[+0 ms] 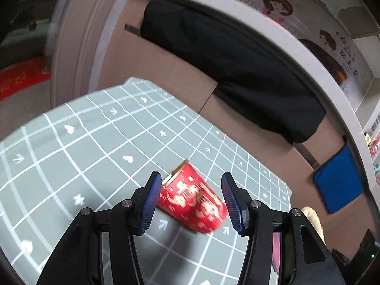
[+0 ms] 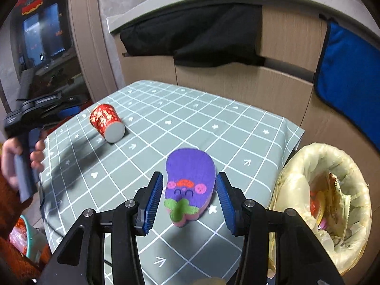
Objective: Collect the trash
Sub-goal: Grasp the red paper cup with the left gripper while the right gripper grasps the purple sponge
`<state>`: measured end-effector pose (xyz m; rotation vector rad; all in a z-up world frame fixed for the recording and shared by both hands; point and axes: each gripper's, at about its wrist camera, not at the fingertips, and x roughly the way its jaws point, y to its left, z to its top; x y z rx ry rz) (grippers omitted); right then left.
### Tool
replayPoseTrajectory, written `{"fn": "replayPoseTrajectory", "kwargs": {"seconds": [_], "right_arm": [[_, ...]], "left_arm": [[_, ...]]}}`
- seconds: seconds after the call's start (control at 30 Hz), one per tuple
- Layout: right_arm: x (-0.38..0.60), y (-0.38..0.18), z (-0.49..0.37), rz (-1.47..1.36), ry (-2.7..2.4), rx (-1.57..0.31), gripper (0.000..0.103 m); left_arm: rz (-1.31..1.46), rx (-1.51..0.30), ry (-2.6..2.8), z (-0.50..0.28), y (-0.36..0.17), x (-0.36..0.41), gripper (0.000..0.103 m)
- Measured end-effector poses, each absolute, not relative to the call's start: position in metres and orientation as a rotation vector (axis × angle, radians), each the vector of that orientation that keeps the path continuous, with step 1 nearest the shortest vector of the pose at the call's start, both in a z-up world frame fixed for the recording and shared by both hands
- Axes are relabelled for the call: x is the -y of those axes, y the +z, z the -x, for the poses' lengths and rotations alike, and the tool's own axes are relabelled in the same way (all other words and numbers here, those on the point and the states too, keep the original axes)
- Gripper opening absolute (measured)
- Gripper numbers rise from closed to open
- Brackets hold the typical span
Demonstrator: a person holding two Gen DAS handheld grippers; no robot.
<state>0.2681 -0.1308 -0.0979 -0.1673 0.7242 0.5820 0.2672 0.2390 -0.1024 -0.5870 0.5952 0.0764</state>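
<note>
A red paper cup (image 1: 192, 201) with gold print lies on its side on the green grid tablecloth (image 1: 71, 161). My left gripper (image 1: 191, 175) hangs open just over it, one blue pad on each side of the cup and neither pressing. The right wrist view shows the same cup (image 2: 106, 122) at the table's far left, with the left gripper (image 2: 68, 111) and the hand (image 2: 14, 156) holding it. My right gripper (image 2: 189, 174) is open around a purple eggplant-shaped sponge (image 2: 190, 180) lying flat, with a gap at each pad.
A bin lined with a yellowish bag (image 2: 296, 166) stands beside the table's right edge and holds wrappers. Behind the table are brown cabinet fronts with a black cloth (image 2: 201, 35) and a blue cloth (image 2: 349, 71) hanging. The tablecloth's far corner (image 2: 301, 130) overhangs.
</note>
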Motion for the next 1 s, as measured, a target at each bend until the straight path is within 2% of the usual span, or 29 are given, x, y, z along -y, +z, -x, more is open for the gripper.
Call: {"fn": "replayPoseTrajectory", "kwargs": {"seconds": [0.17,0.5,0.63,0.77,1.0], "right_arm": [[0.132,-0.107,-0.281,0.134,0.602,-0.756,0.044],[0.119,-0.136,-0.330,0.052,0.569,-0.851,0.045],[0.116,-0.144,-0.331,0.003,0.594,-0.866,0.052],[0.100,-0.149,-0.330,0.042,0.623,-0.893,0.066],[0.090,-0.143,-0.316,0.142,0.619,-0.860,0.065]], "left_arm": [[0.634,-0.651,0.054,-0.285,-0.123,-0.250,0.053],[0.568,-0.746,-0.146,-0.269,-0.124,-0.205,0.053],[0.570,-0.725,-0.123,-0.256,-0.119,-0.203,0.053],[0.589,-0.695,-0.071,-0.246,-0.114,-0.209,0.053],[0.586,-0.727,-0.079,-0.245,-0.116,-0.206,0.053]]}}
